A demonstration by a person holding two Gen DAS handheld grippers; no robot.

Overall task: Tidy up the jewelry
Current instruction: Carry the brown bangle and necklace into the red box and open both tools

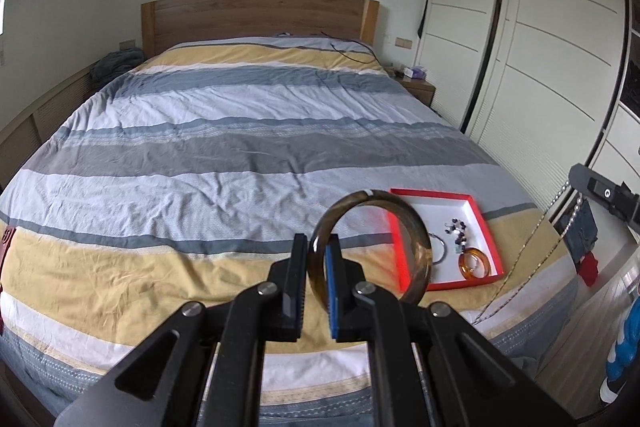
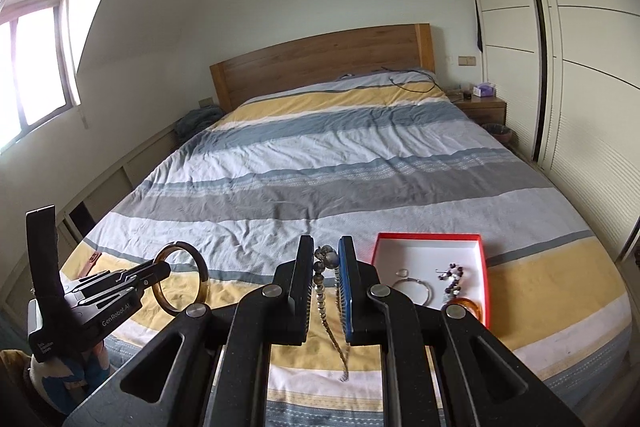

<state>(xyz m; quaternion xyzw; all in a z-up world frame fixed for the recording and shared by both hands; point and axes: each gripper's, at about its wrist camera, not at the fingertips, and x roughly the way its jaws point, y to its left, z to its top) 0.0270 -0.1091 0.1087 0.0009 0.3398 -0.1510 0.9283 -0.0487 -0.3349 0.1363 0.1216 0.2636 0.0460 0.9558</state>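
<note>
Both jaws grip jewelry: left gripper (image 1: 318, 247) a bangle (image 1: 416, 247), right gripper (image 2: 326, 255) a necklace (image 2: 326, 301)

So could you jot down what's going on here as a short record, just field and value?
place: striped bed
left gripper: shut on a brown bangle
right gripper: shut on a beaded chain necklace, its end dangling
box: red-rimmed tray on the bed
in the tray: amber bangle, silver hoop, dark bead pieces
</note>
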